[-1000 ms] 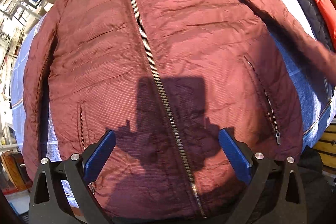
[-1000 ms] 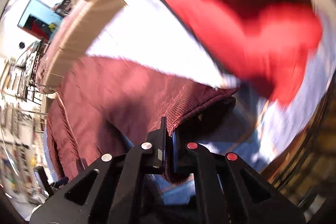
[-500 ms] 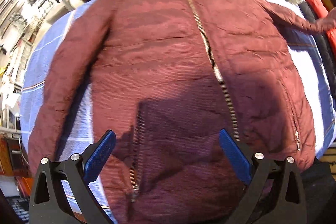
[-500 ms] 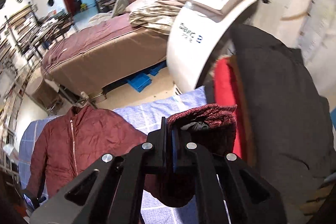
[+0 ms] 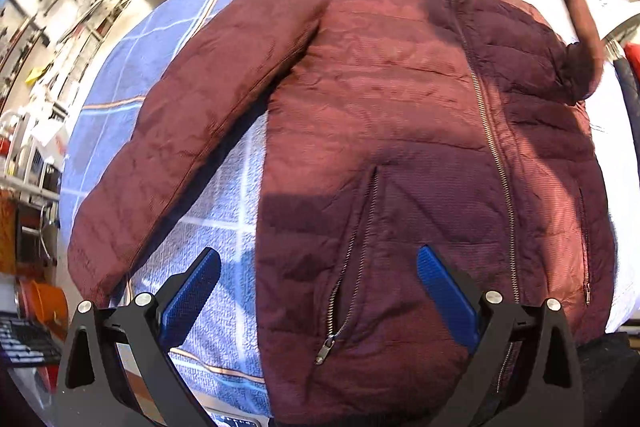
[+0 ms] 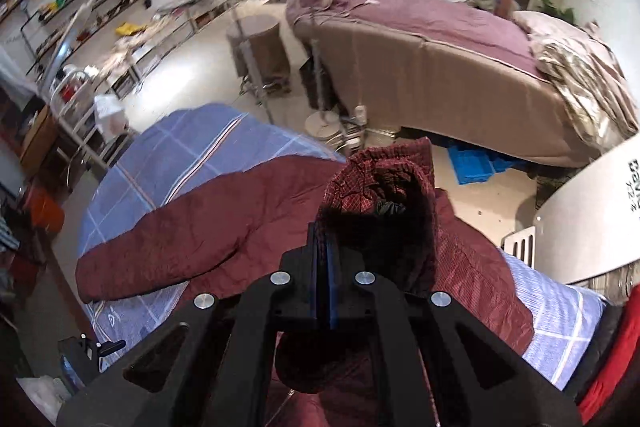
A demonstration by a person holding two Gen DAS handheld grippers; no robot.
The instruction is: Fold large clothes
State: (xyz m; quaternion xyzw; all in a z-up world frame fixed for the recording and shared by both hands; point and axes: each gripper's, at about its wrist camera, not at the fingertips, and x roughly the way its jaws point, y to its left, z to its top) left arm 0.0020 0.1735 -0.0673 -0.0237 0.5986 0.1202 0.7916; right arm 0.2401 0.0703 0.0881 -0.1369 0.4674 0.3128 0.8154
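The maroon jacket (image 5: 400,147) is lying front-up, zipped, on the blue checked cloth (image 5: 224,227) covering the counter. The left tool (image 5: 318,291) is hovering released over the jacket's hem beside the pocket zipper (image 5: 348,279). The right tool (image 6: 325,251) is gripping the sleeve cuff (image 6: 384,187), holding it raised over the jacket.

Left claw (image 5: 318,291) spread wide, empty; right claw (image 6: 325,247) clamped tight.
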